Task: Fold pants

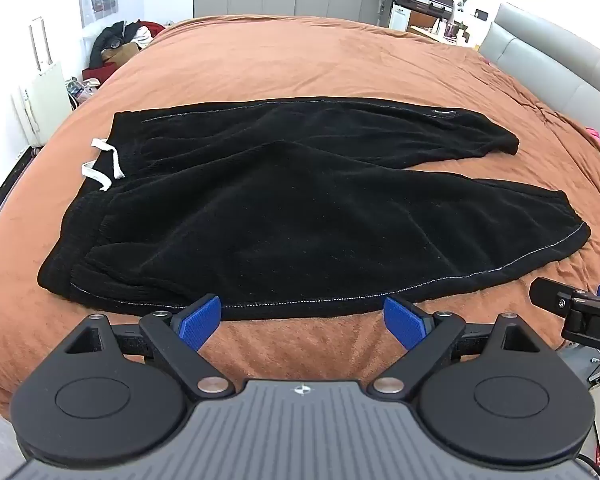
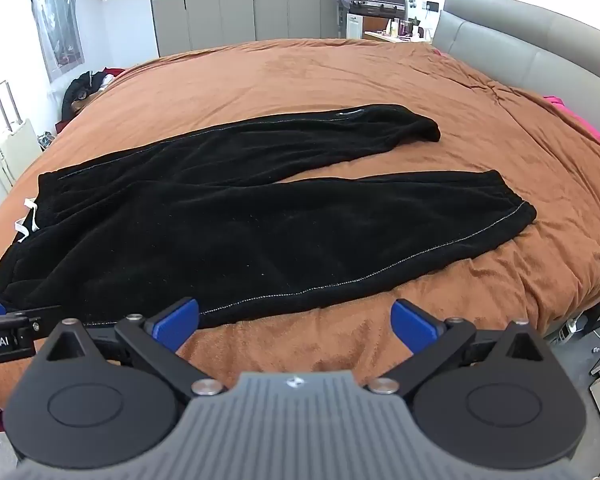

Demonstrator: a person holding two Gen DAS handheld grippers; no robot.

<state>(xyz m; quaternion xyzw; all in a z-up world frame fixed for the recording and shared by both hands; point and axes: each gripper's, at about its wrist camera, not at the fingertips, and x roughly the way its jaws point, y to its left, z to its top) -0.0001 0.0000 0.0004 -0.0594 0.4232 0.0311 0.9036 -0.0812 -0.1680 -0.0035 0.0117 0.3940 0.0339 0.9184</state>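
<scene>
A pile of dark clothing (image 1: 118, 42) beyond the bed's far-left corner, at about 10 o'clock, is too small to sort into separate garments. In the right wrist view the pants' (image 2: 236, 220) waistband runs off the frame at 9 o'clock, leaving only part of the white drawstring (image 2: 27, 222) visible. Small items on the distant desk (image 1: 440, 28), at 1 o'clock, cannot be identified.
</scene>
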